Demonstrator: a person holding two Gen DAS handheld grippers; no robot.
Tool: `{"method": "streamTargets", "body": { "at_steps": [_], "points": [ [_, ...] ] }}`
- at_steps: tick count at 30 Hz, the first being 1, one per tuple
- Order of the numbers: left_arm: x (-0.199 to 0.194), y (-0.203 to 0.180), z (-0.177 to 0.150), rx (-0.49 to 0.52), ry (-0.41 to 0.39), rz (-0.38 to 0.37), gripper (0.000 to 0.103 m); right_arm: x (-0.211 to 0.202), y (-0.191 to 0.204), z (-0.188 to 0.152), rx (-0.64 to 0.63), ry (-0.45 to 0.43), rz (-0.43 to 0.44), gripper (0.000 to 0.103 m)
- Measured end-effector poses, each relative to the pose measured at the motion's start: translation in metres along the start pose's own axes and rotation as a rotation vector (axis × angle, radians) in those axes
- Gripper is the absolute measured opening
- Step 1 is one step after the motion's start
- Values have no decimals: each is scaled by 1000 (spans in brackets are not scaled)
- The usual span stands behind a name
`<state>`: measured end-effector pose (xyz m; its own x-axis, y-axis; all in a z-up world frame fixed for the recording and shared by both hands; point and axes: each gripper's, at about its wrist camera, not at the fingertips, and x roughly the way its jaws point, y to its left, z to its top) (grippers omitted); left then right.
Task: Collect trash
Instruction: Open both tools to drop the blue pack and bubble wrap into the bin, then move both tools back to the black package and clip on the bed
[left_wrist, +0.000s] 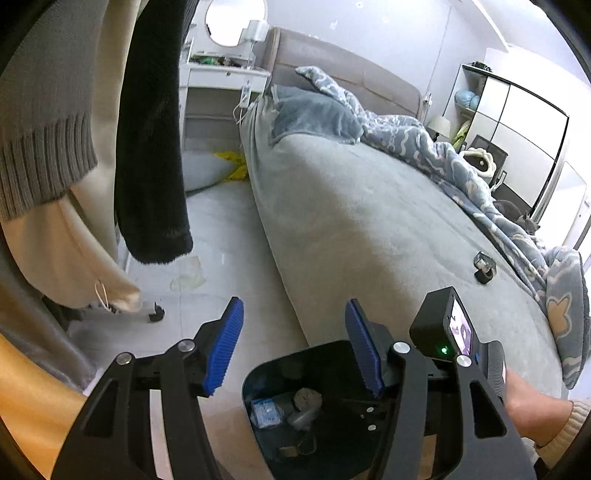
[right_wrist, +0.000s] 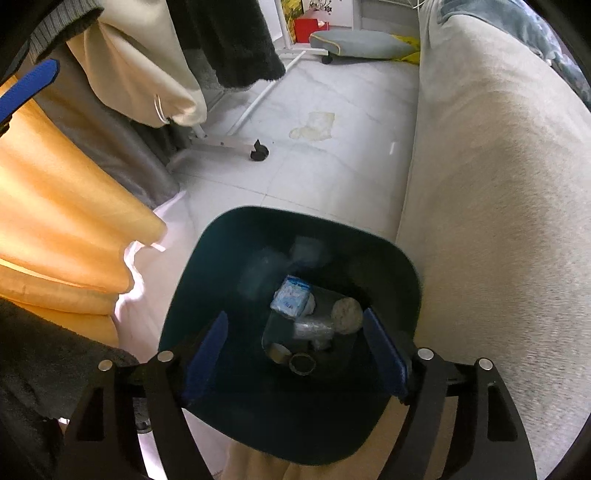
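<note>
A dark bin (right_wrist: 295, 221) stands on the floor against the bed's side. Inside lie a blue-and-white packet (right_wrist: 291, 295), a crumpled pale ball (right_wrist: 346, 314), clear wrapping (right_wrist: 314, 328) and a small ring (right_wrist: 302, 363). My right gripper (right_wrist: 295, 314) hangs over the bin's mouth, pointing steeply down, open with nothing between its pads. My left gripper (left_wrist: 293, 306) is open too and holds nothing, hovering above the bin (left_wrist: 258, 384) and the bed's edge. A small black object (left_wrist: 485, 266) lies on the grey bed cover. A pale stain (right_wrist: 314, 125) marks the floor.
The bed (left_wrist: 369, 221) fills the right side, with a rumpled blue quilt (left_wrist: 424, 147) at its far edge. A wheeled clothes rack (right_wrist: 258, 151) with hanging garments and an orange curtain (right_wrist: 55, 203) crowd the left. A grey cushion (right_wrist: 362, 44) lies on the far floor.
</note>
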<state>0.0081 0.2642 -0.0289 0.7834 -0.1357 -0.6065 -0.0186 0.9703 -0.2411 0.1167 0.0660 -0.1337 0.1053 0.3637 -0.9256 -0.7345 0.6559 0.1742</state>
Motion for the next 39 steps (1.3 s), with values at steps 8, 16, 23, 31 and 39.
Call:
{"method": "streamTargets", "body": {
  "at_steps": [8, 16, 23, 31, 39],
  "points": [
    [-7, -23, 10, 41, -49, -5, 60, -37, -14, 2, 24, -102, -17, 80],
    [-4, -54, 18, 74, -64, -11, 60, -78, -40, -3, 57, -225, -71, 83],
    [4, -81, 23, 105, -67, -24, 60, -103, -63, -13, 79, -294, -101, 84],
    [18, -112, 28, 131, -62, -54, 67, -126, -97, -23, 123, -343, -128, 84],
    [37, -145, 32, 138, -32, -87, 73, -152, -142, -35, 178, -384, -164, 88]
  ]
}}
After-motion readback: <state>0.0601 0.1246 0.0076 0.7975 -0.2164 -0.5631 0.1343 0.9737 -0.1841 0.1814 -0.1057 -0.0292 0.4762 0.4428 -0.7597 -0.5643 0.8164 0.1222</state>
